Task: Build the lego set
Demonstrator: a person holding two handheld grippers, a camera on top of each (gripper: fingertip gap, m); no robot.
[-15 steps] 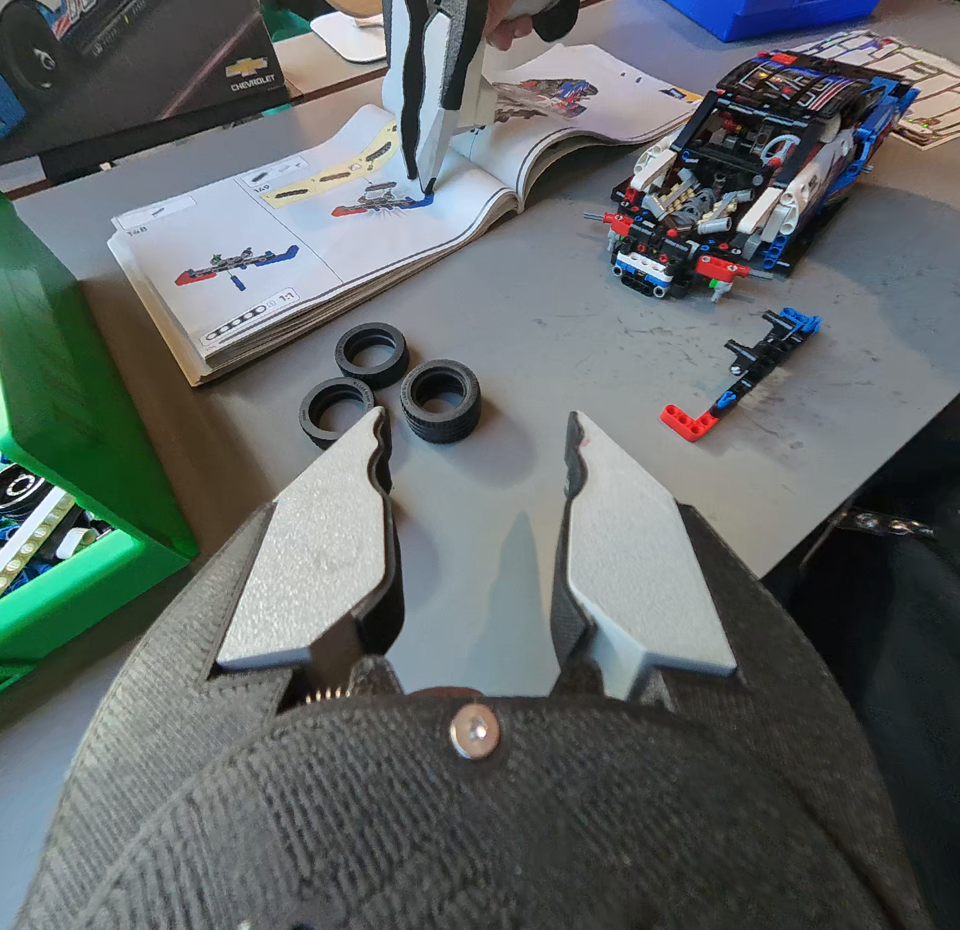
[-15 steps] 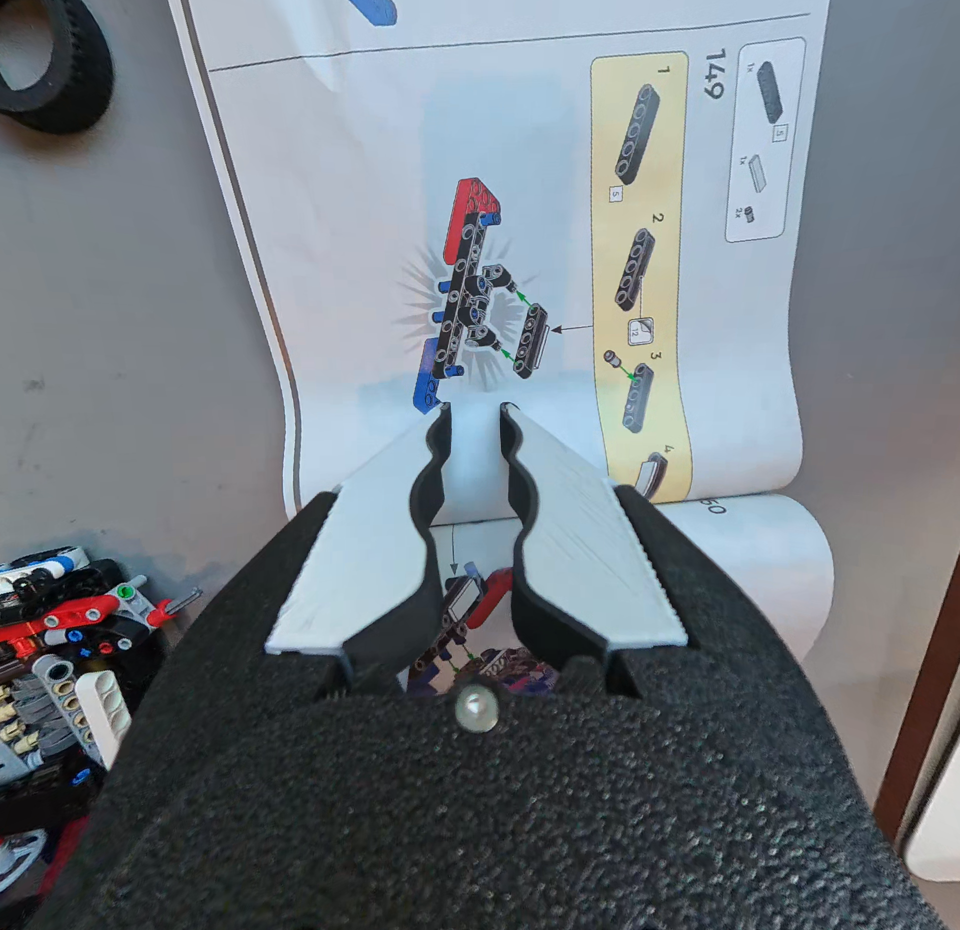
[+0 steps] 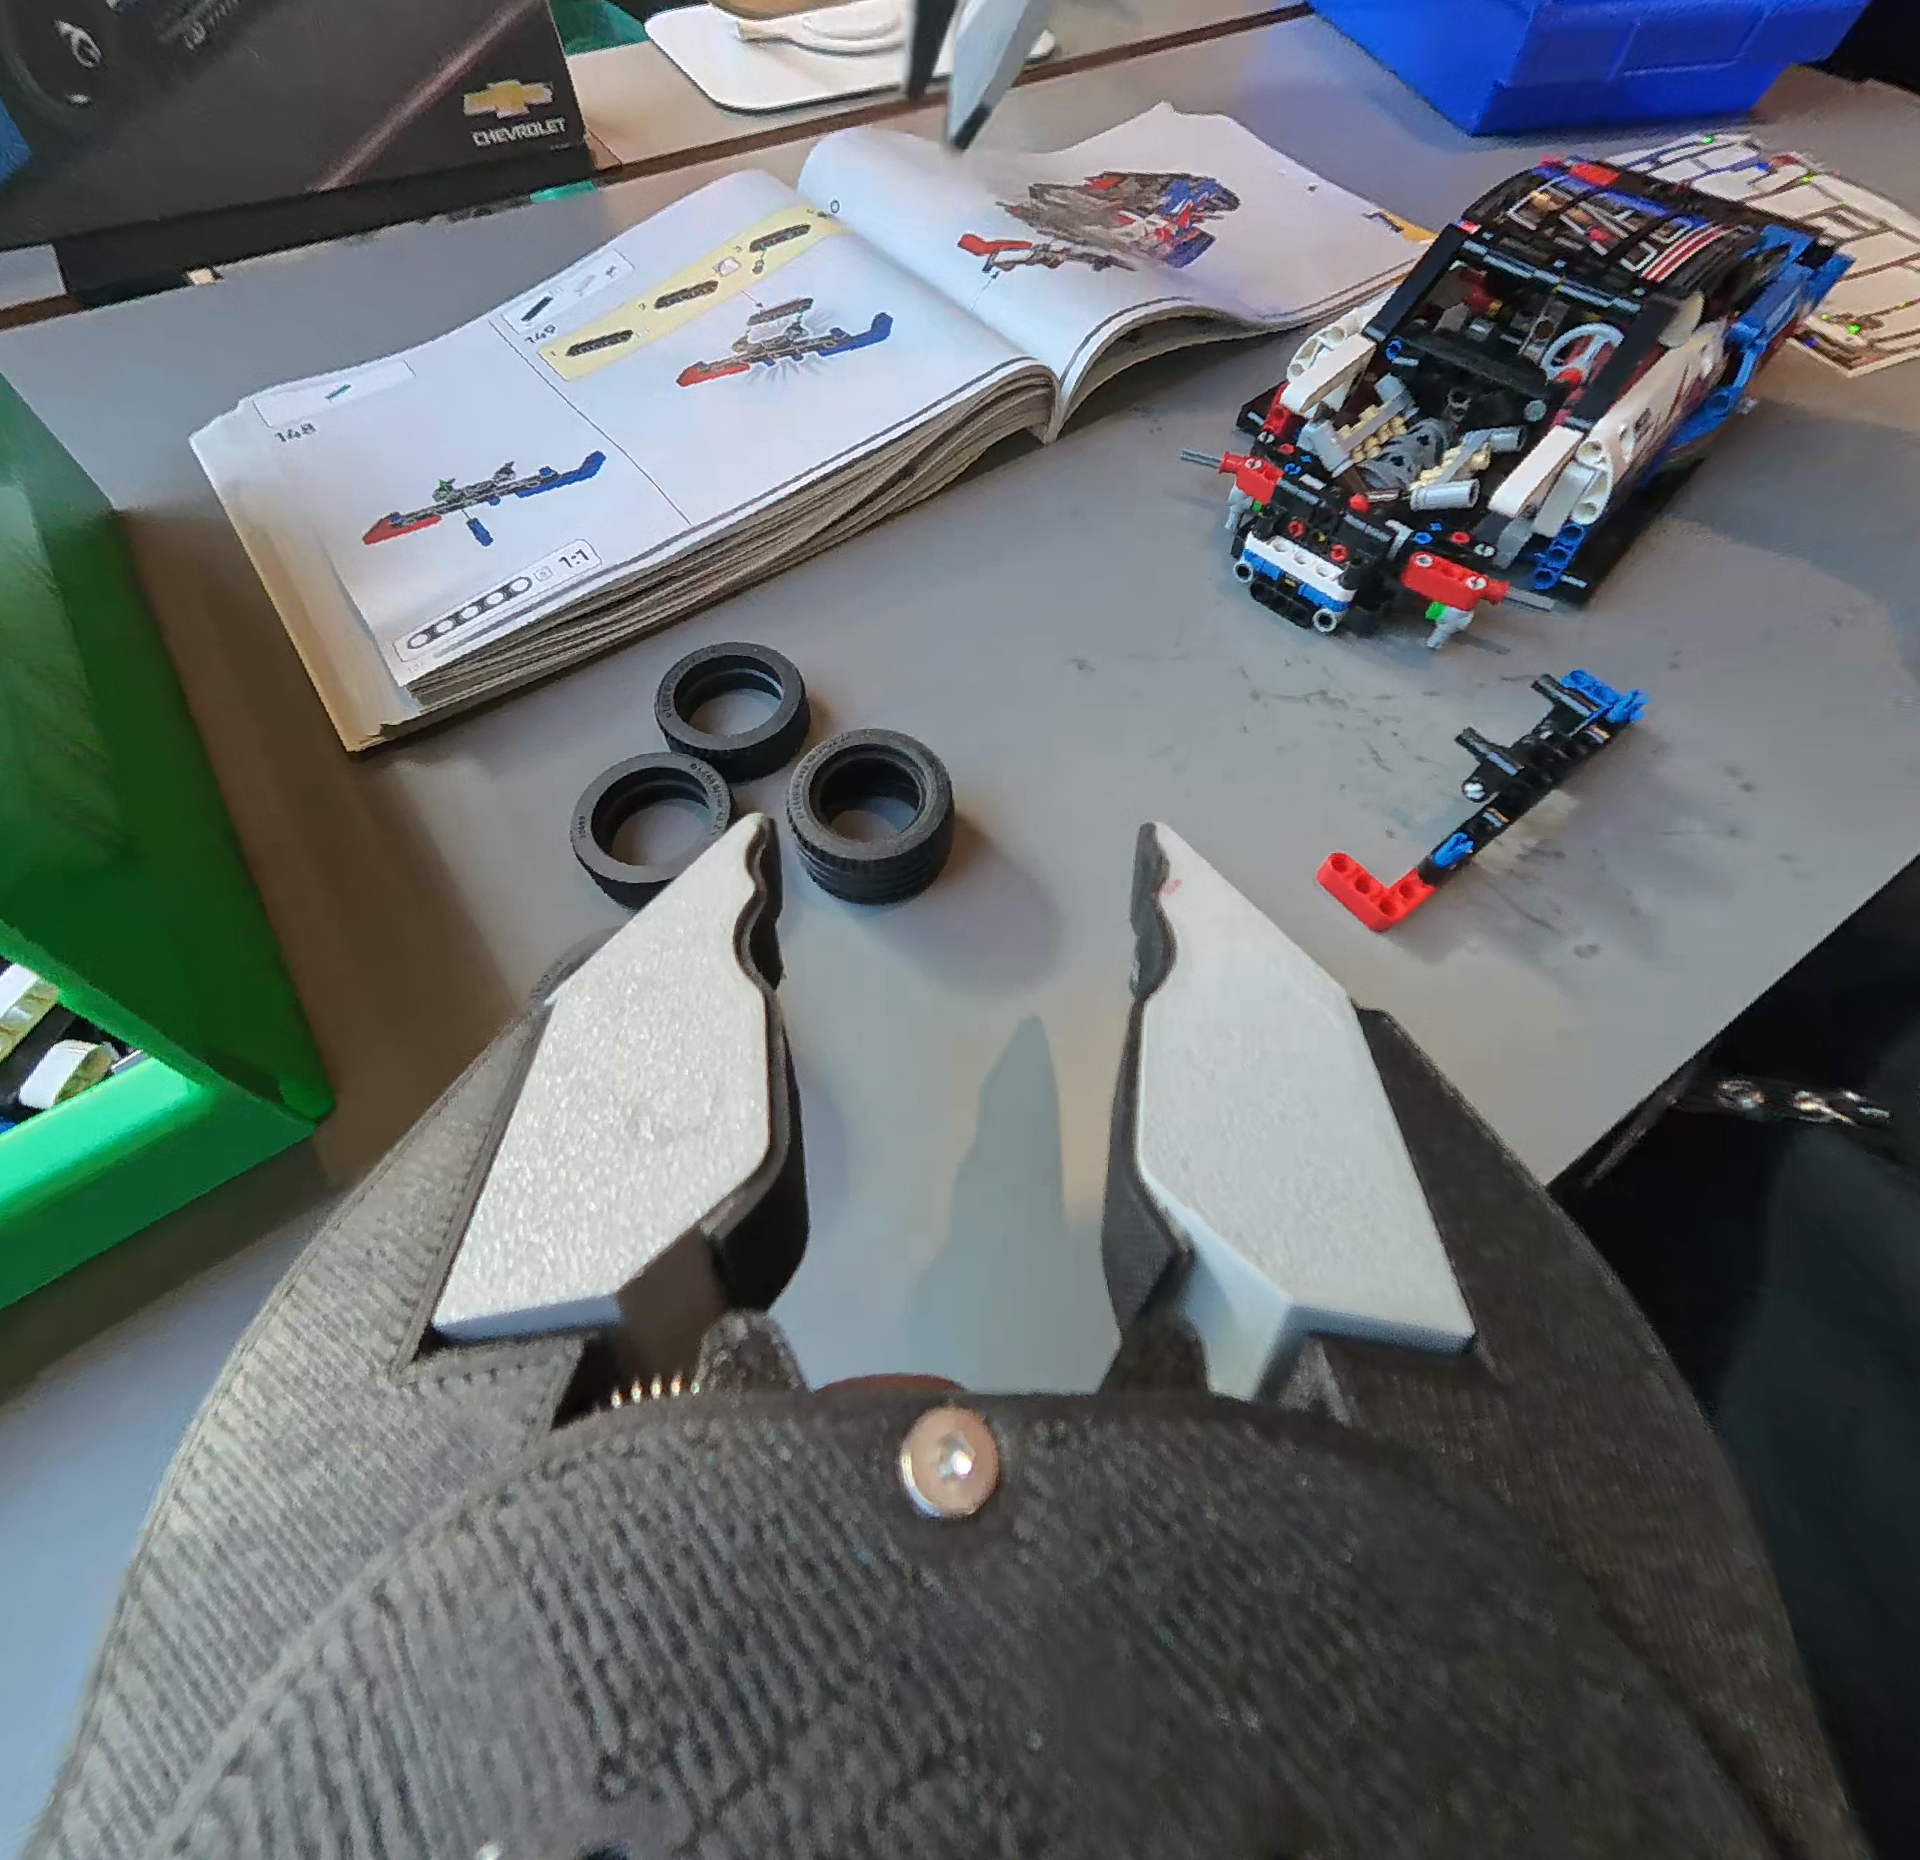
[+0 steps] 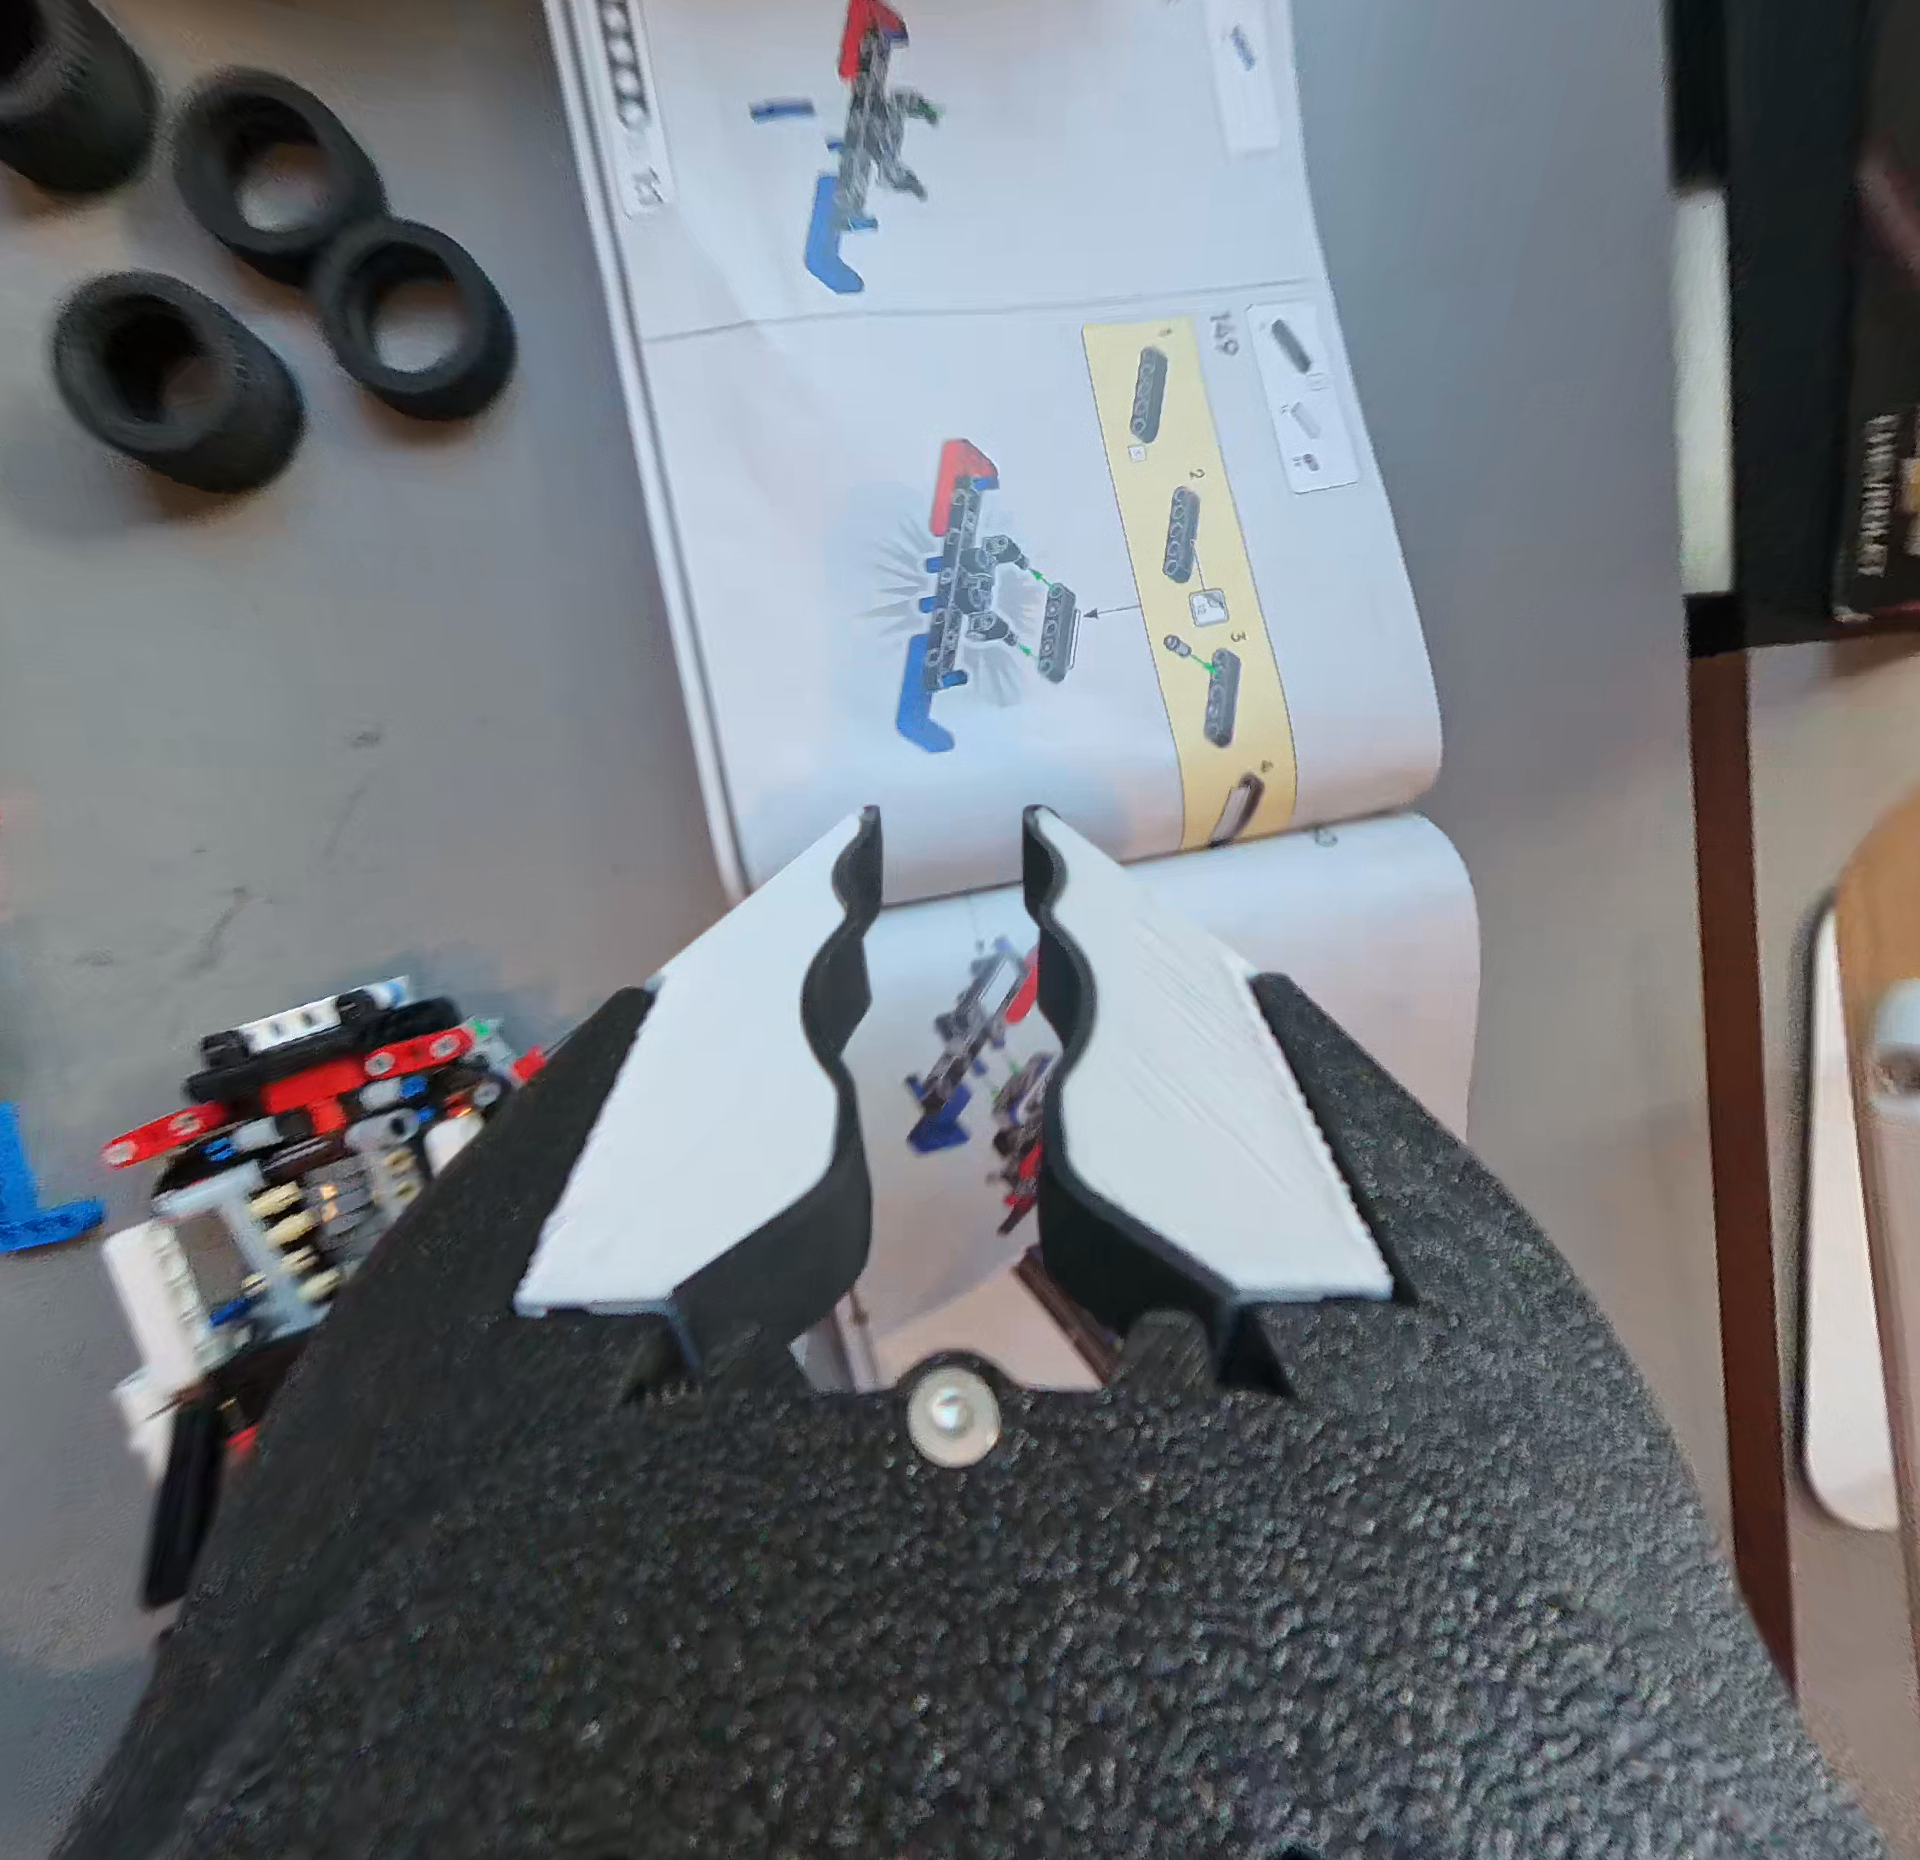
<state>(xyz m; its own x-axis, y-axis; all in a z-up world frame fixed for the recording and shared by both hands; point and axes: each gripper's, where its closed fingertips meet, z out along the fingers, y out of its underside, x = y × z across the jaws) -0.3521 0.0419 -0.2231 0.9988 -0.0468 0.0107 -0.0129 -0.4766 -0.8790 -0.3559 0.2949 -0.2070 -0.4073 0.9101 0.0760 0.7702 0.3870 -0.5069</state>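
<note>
Left wrist view: left gripper (image 3: 954,842) spread wide, nothing between fingers, low over grey table (image 3: 1091,688). Three black tyres (image 3: 764,784) just past left fingertip, one partly hidden behind it. Open instruction booklet (image 3: 727,387) beyond tyres. Part-built lego car (image 3: 1538,397) at right of booklet, far end blurred. Small black beam subassembly (image 3: 1496,802) with red and blue ends lies apart, nearer than the car. Green bin (image 3: 125,875) cut off at left, contents hard to make out. Blue bin (image 3: 1579,23) and dark box (image 3: 291,65) cropped at top. Right gripper (image 3: 966,132) only tip visible, above booklet fold.

Right wrist view: right gripper (image 4: 951,823) slightly parted, empty, over booklet (image 4: 997,522); touching page or not, cannot tell. Frame motion-blurred. Car (image 4: 301,1145) mostly hidden behind gripper body. Four tyres (image 4: 270,283) top left, one cut off.
</note>
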